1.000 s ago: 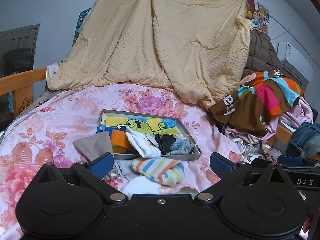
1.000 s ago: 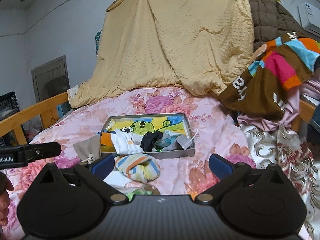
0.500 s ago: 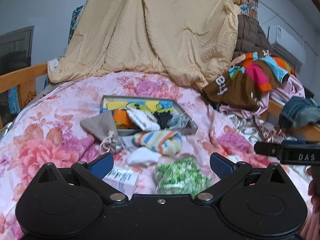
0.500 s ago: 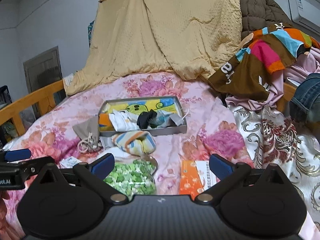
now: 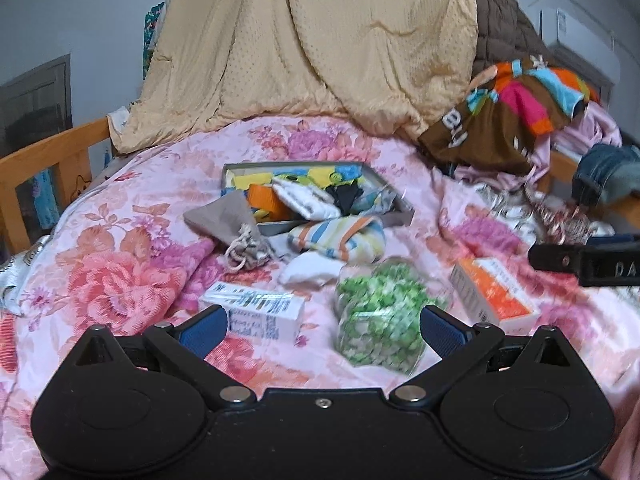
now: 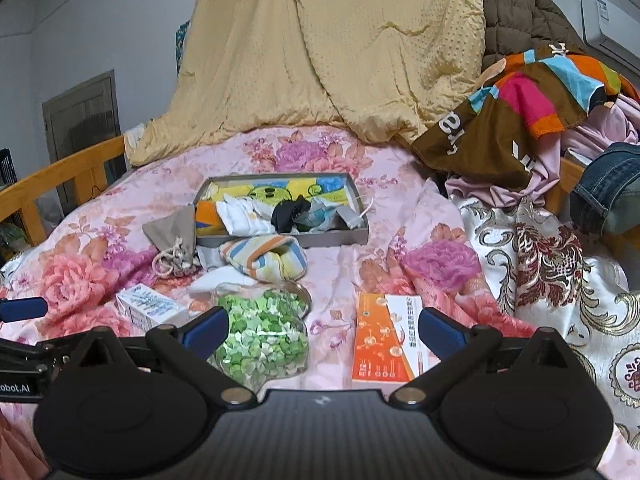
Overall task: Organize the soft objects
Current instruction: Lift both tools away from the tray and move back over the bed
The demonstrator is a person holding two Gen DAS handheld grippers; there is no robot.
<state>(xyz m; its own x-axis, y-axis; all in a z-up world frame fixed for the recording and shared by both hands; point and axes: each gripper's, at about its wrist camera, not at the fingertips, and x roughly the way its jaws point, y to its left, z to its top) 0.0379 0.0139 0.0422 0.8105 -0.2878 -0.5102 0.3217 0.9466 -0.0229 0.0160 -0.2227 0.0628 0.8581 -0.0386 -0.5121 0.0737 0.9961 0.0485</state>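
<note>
Pink floral bedspread (image 6: 352,160) covered the bed, tan quilt (image 6: 340,48) draped up behind it, wooden rail (image 6: 60,168) on the left edge.

Left to right on the bed:
- Grey drawstring pouch (image 6: 174,236), lying just off the tray's left corner, cord bunched at its near end.
- White carton (image 5: 256,314) with printed label, near the left gripper's left finger.
- Shallow grey tray (image 6: 320,238) mid-bed, cartoon print on its floor. Inside: orange item, white folded cloth (image 6: 244,216), black sock (image 6: 290,210), pale bluish fabric at right.
- Striped soft bundle (image 6: 264,258) touching the tray's near wall, outside it. Small white soft piece (image 5: 310,272) just in front of that.
- Clear bag of green bits (image 6: 264,336), closest to both cameras.
- Orange box (image 6: 384,340) flat, right of the green bag.
- Clothes pile at far right: brown multicolour garment (image 6: 512,120), denim (image 6: 612,184), gold-patterned fabric (image 6: 560,280).

Left gripper (image 5: 322,330): jaws spread wide, nothing between them, hovering over carton and green bag.
Right gripper (image 6: 322,330): jaws spread wide, empty, framing green bag and orange box.

Left view slightly motion-blurred.
</note>
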